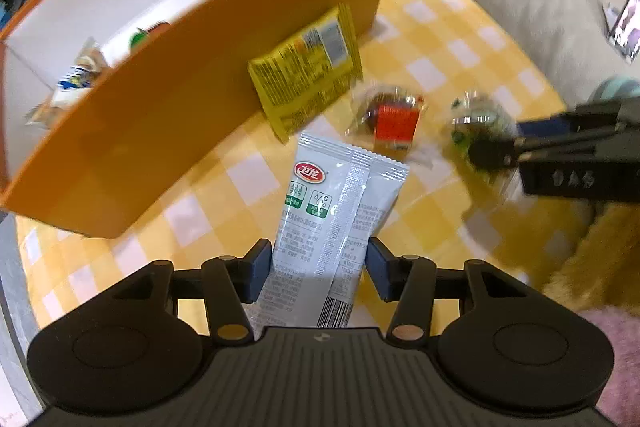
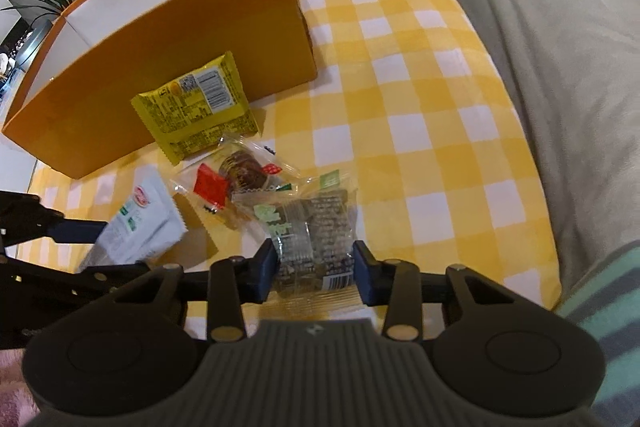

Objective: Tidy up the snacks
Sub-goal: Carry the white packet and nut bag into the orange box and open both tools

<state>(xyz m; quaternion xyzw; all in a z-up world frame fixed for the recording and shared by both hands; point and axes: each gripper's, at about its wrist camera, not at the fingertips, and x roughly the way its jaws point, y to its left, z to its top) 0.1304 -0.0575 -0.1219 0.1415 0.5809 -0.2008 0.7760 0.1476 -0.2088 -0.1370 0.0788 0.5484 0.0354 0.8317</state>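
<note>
The orange box stands up and to the left of the left gripper, its open top facing away, a few snacks already inside. That gripper holds the white sachet between its pads, the sachet's long axis running straight ahead along the fingers, so the box is nearest to this hand. Just right of the sachet lie the yellow packet, leaning on the box wall, and the red-labelled sweet. Farther right, the right gripper is clamped on the clear green-labelled pack, the box well off to its upper left.
</note>
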